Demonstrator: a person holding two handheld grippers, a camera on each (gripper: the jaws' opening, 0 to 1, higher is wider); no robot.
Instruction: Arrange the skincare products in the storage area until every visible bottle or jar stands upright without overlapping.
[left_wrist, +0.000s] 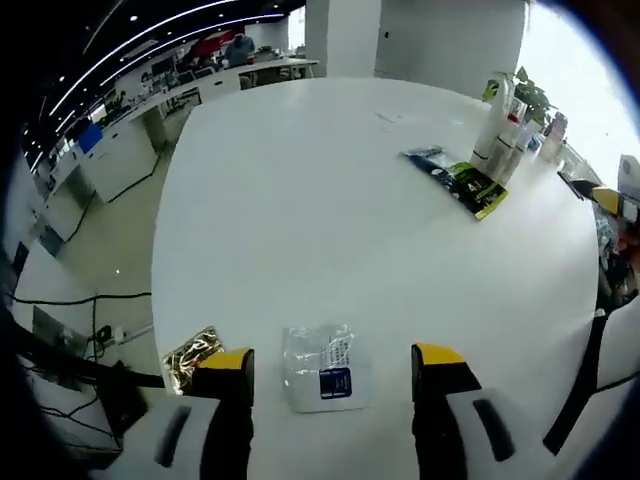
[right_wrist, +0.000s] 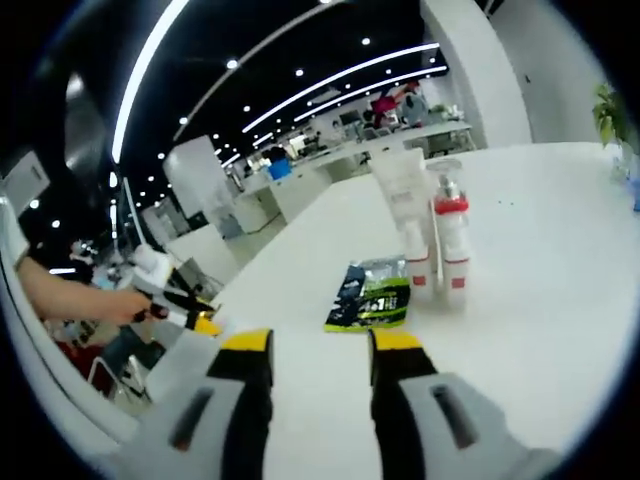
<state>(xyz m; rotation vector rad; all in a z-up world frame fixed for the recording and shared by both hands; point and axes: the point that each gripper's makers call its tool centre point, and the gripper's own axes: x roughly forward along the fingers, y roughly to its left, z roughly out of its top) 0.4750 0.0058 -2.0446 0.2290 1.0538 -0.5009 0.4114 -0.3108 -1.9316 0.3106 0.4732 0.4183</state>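
We hold the left gripper (left_wrist: 332, 362) w/ jaws apart over a clear sachet (left_wrist: 325, 367) at frame bottom — framing a pickup. Right gripper (right_wrist: 310, 345), jaws apart, empty, faces upright bottles (right_wrist: 432, 235) center-right.

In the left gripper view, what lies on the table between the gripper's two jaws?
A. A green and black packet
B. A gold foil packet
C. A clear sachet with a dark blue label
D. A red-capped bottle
C: the clear sachet lies flat on the white table between the left gripper jaws, which stand apart.
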